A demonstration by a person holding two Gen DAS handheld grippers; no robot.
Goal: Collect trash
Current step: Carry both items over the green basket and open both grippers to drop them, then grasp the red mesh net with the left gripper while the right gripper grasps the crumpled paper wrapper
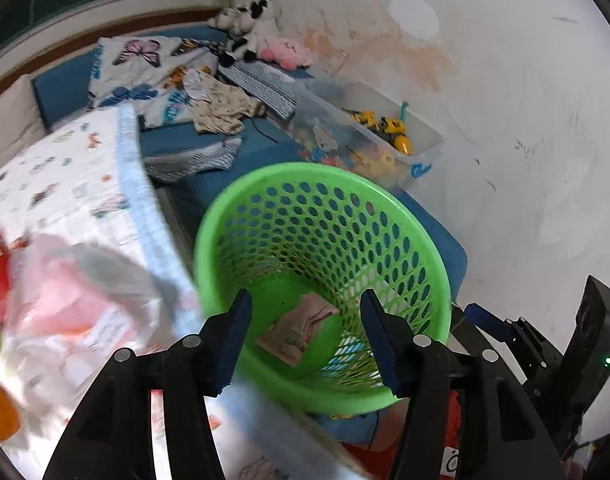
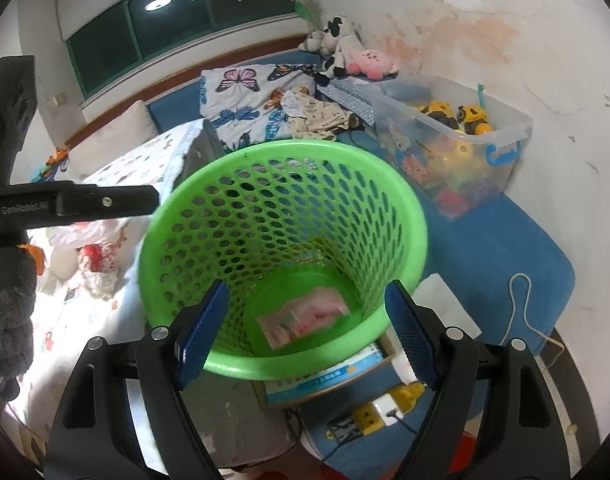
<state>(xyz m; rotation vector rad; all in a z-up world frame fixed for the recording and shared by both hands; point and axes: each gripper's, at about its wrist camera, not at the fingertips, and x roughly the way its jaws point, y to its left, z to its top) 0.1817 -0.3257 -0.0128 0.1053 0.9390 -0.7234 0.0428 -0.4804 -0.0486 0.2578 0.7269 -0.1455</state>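
A green mesh basket (image 1: pixel 297 166) (image 2: pixel 297 144) stands upright at the edge of the bed, with a pink wrapper (image 1: pixel 301 328) (image 2: pixel 305 316) lying flat on its bottom. My left gripper (image 1: pixel 307 296) hangs open over the basket's mouth with nothing between its pads. My right gripper (image 2: pixel 307 286) is also open above the near rim and holds nothing. One of its pads (image 1: pixel 485 319) shows beside the basket's right rim. More trash lies on the patterned bedspread to the left: a crumpled plastic bag (image 1: pixel 65 300) (image 2: pixel 85 232), a red wrapper (image 2: pixel 95 256) and a tissue (image 2: pixel 101 280).
A clear bin of toys (image 1: pixel 425 148) (image 2: pixel 505 128) stands by the stained wall on the blue mat. Below the basket are a box of books (image 2: pixel 337 376), a yellow power strip (image 2: pixel 369 416) and a white cord (image 2: pixel 521 308). Plush toys and clothes lie at the back.
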